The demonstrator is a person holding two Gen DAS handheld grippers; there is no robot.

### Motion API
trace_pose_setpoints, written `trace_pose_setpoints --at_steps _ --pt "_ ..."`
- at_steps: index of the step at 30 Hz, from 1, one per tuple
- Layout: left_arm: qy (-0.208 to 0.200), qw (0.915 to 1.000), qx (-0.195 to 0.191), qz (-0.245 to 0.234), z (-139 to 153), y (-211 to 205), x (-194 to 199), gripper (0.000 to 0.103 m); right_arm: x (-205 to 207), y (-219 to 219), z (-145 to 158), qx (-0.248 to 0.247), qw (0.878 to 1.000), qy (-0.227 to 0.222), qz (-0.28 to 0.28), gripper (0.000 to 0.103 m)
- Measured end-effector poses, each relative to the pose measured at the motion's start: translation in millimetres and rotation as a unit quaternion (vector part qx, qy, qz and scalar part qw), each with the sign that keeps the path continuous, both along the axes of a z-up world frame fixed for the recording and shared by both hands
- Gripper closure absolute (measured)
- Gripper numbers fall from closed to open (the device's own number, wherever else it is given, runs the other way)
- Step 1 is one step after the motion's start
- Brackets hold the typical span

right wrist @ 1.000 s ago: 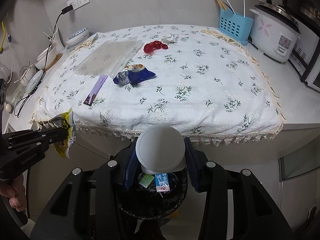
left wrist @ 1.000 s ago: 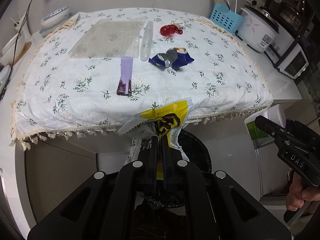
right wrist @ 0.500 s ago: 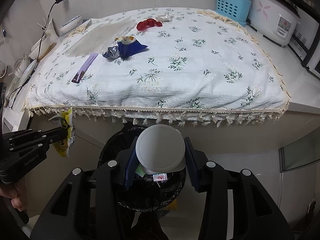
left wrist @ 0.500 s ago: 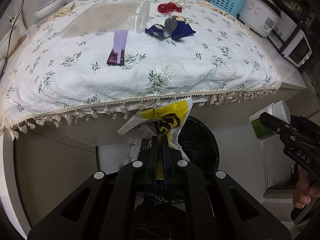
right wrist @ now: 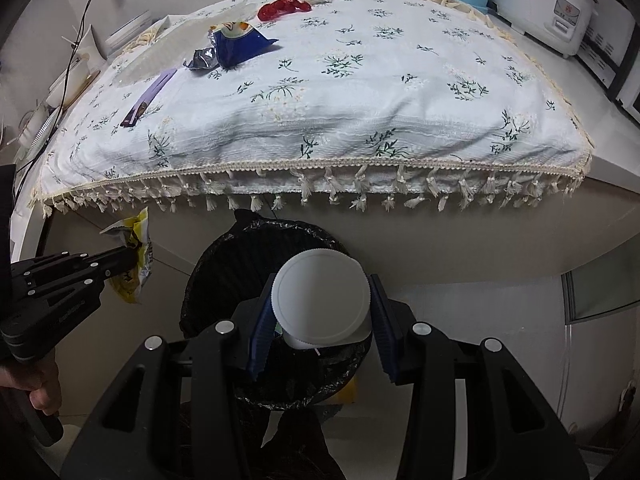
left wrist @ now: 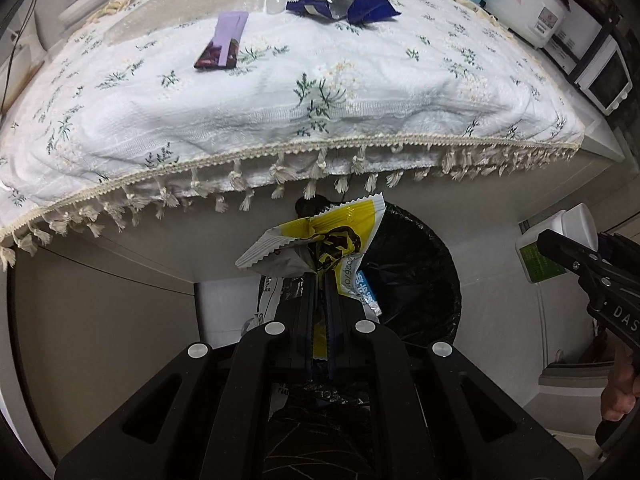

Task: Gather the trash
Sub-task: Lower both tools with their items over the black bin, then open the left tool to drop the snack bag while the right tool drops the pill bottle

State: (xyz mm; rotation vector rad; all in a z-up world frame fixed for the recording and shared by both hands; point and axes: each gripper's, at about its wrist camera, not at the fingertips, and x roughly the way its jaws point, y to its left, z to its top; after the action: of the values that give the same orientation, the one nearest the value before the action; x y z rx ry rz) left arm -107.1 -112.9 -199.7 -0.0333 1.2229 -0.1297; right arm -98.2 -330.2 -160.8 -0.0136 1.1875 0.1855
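The left gripper (left wrist: pixel 318 280) stays clamped on a crinkled yellow snack wrapper (left wrist: pixel 320 240), the right gripper (right wrist: pixel 320 308) on a white-lidded plastic tub (right wrist: pixel 320 300). Both have sunk below the fringed floral tablecloth (right wrist: pixel 340 120), over the black-lined bin (right wrist: pixel 224 264); dropping looks imminent.

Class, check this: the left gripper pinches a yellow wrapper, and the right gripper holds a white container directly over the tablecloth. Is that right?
Not quite. The left gripper does pinch the yellow wrapper, but the right gripper holds the white container over the black bin, below the tablecloth's edge. The right wrist view shows it.
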Motion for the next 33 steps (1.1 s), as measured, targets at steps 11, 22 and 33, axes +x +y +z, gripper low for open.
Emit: trace_pose_setpoints --at_steps 11,22,33 --pt "0.018 0.9995 0.001 -0.027 -27 -20 6 0.099 -14 -8 1 -0.004 1.0 0.004 -0.01 0.062" --pt "0.025 0.9983 0.005 -0.053 -51 -48 5 0.099 -30 -30 3 -0.009 0.999 0.006 -0.038 0.062" --pt "0.028 0.9974 -0.001 -0.066 -60 -62 6 0.081 -30 -37 -5 -0.007 0.999 0.018 -0.045 0.062"
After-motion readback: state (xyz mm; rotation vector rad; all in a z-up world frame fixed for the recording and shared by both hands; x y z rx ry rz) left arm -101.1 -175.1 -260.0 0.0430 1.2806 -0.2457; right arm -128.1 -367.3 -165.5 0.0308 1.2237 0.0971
